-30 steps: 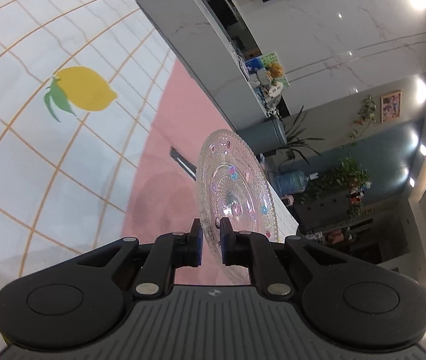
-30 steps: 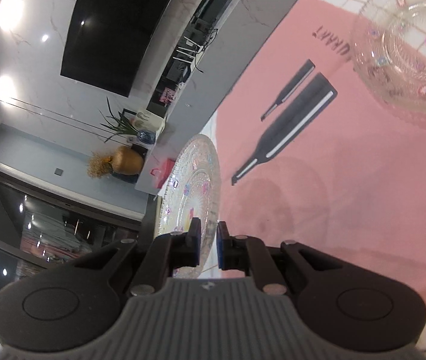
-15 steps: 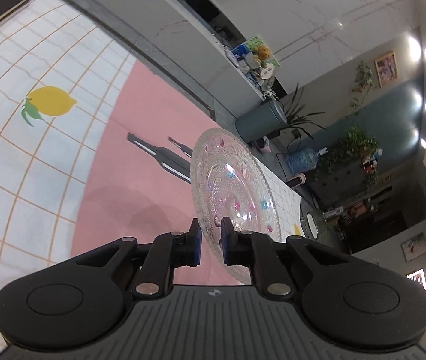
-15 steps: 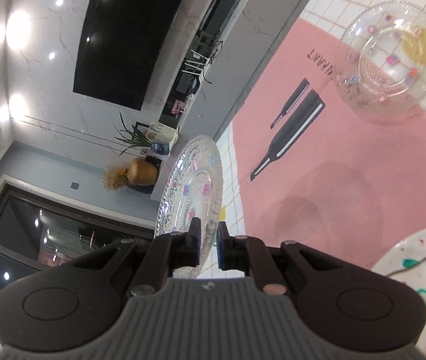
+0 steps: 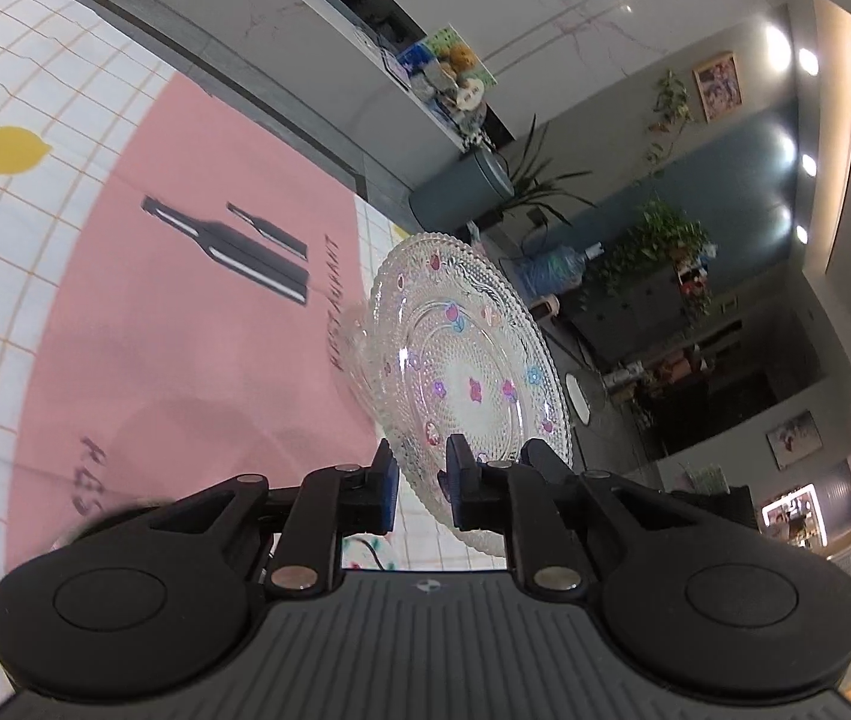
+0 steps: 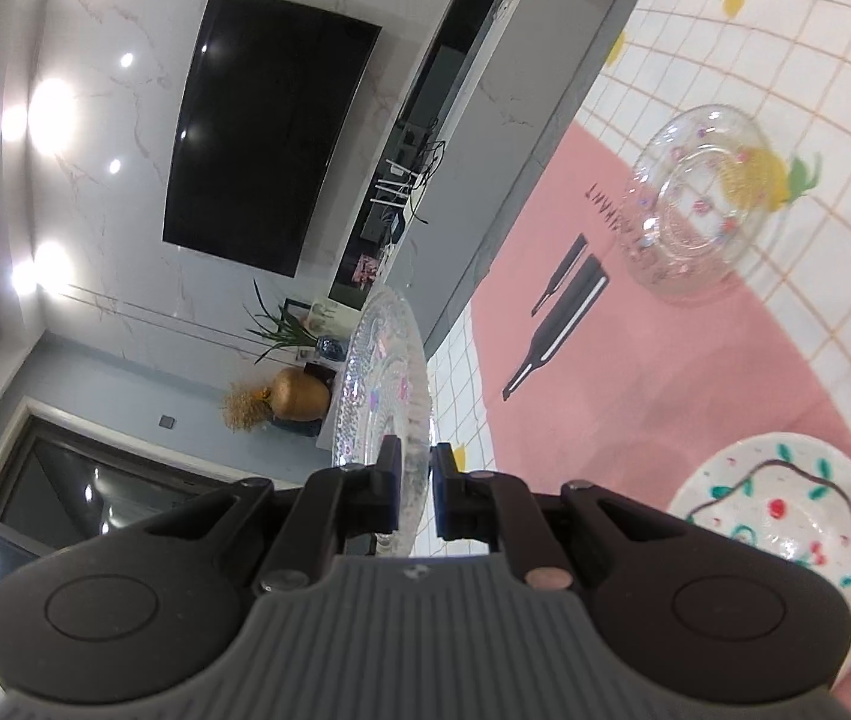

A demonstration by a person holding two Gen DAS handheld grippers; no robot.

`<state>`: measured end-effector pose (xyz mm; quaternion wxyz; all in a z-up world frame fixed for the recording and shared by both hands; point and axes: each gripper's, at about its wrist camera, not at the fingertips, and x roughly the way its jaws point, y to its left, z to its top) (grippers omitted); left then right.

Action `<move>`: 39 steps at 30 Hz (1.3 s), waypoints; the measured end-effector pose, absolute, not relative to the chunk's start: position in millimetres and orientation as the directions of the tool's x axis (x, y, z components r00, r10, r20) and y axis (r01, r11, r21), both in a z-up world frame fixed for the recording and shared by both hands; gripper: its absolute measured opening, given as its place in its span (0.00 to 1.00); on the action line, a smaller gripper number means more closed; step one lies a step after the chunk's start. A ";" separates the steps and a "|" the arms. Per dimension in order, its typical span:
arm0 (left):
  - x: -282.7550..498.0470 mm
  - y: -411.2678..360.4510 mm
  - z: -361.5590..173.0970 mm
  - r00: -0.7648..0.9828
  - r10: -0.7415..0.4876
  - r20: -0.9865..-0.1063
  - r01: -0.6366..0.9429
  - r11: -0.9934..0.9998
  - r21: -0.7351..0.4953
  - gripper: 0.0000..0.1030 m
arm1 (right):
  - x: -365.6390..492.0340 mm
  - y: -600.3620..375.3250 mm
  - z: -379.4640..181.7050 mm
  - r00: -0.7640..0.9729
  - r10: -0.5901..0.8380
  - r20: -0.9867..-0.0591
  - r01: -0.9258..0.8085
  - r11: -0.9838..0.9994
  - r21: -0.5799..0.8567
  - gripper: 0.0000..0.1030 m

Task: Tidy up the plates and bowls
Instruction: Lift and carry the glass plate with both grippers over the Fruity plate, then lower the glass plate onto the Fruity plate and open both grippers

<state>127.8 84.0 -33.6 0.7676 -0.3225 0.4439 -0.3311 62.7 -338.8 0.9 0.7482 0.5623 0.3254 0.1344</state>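
Note:
In the left wrist view a clear beaded glass plate (image 5: 461, 360) with small coloured flowers stands tilted above the tablecloth. Its lower rim sits between the fingers of my left gripper (image 5: 422, 480), whose jaws are opening while the pads still touch the rim. In the right wrist view a second glass plate (image 6: 383, 372) is seen nearly edge-on, and my right gripper (image 6: 416, 480) is shut on its rim. A clear glass bowl (image 6: 701, 204) rests on the cloth at the far right. A white plate (image 6: 785, 516) with red and green painting lies near the right gripper.
The tablecloth (image 5: 125, 330) has a pink round patch with printed bottles, a white grid and lemons. The table's grey far edge (image 6: 521, 180) runs along a marble wall with a television. A sliver of the white painted plate (image 5: 365, 546) shows under the left fingers.
Both grippers have risen and travelled with their plates. The left plate has tipped to show more of its face, and the left fingers stand slightly wider. The white painted plate has come into the right view.

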 end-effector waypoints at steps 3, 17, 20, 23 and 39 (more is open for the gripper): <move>119.9 73.6 -31.9 0.358 -0.796 -0.488 0.216 0.579 -0.786 0.18 | 48.9 -350.6 0.4 0.752 0.563 -0.342 0.191 0.311 0.931 0.08; 75.5 25.6 -32.6 0.279 -0.764 -0.582 0.268 0.644 -0.716 0.20 | -16.4 -394.8 -19.9 0.740 0.564 -0.365 0.271 0.247 0.930 0.08; 66.7 13.2 -35.5 0.265 -0.721 -0.640 0.285 0.693 -0.662 0.23 | -19.7 -400.6 -31.2 0.707 0.583 -0.400 0.315 0.246 0.916 0.08; 62.9 7.0 -38.0 0.259 -0.690 -0.676 0.278 0.724 -0.631 0.24 | -21.7 -404.5 -43.3 0.686 0.598 -0.414 0.355 0.222 0.908 0.08; 59.7 -10.4 -54.5 0.218 -0.591 -0.777 0.269 0.801 -0.534 0.33 | -21.0 -411.6 -79.2 0.606 0.652 -0.455 0.483 0.152 0.862 0.08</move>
